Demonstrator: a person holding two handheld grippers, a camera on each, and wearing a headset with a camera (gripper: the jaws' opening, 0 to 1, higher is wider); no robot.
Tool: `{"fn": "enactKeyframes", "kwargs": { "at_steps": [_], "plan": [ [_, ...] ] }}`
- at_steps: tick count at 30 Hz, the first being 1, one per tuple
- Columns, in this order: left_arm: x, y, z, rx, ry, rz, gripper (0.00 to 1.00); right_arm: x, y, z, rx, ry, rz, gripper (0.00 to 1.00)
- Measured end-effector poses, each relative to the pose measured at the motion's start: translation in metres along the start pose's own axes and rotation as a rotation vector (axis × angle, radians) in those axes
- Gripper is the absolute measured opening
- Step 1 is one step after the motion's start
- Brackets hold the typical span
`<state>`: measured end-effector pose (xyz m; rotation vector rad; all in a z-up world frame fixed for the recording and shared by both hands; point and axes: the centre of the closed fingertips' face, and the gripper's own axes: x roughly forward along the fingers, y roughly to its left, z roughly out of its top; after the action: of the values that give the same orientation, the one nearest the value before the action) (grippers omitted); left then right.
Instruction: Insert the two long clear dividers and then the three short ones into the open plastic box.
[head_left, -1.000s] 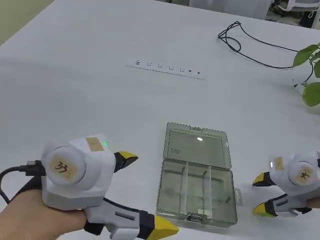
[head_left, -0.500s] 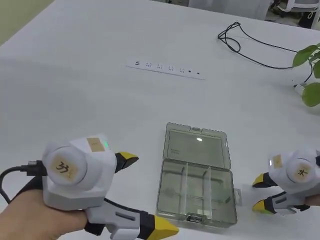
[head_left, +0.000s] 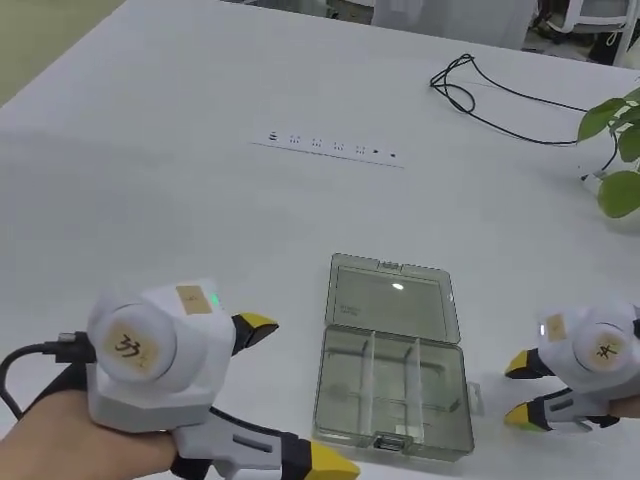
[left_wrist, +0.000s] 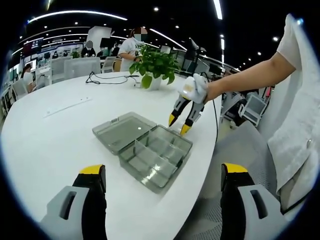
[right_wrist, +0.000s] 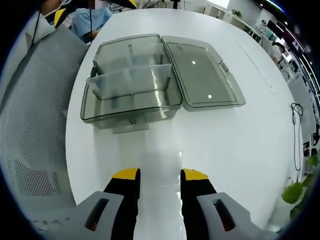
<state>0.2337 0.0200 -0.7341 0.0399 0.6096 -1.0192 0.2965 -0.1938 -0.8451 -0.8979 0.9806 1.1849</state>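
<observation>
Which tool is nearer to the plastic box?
Right. The right tool is just beside the right edge of the box; the left tool is off its left side, farther away.

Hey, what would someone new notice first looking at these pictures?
The open plastic box near the front edge of the white table, its lid flat behind it and clear dividers inside. The left claw looms large at lower left of the head view, jaws wide apart, and the right claw sits open just right of the box.
</observation>
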Motion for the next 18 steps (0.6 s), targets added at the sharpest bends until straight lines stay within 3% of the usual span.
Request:
{"fn": "enactKeyframes", "kwargs": {
  "at_steps": [8, 18],
  "plan": [
    [0.000, -0.003, 0.008, 0.015, -0.009, -0.008, 0.97, -0.017, 0.004, 0.008, 0.009, -0.036, -0.043, 0.33],
    [0.004, -0.009, 0.026, -0.009, -0.044, -0.026, 0.92, -0.048, 0.019, 0.033, -0.009, -0.096, -0.112, 0.33]
  ]
}}
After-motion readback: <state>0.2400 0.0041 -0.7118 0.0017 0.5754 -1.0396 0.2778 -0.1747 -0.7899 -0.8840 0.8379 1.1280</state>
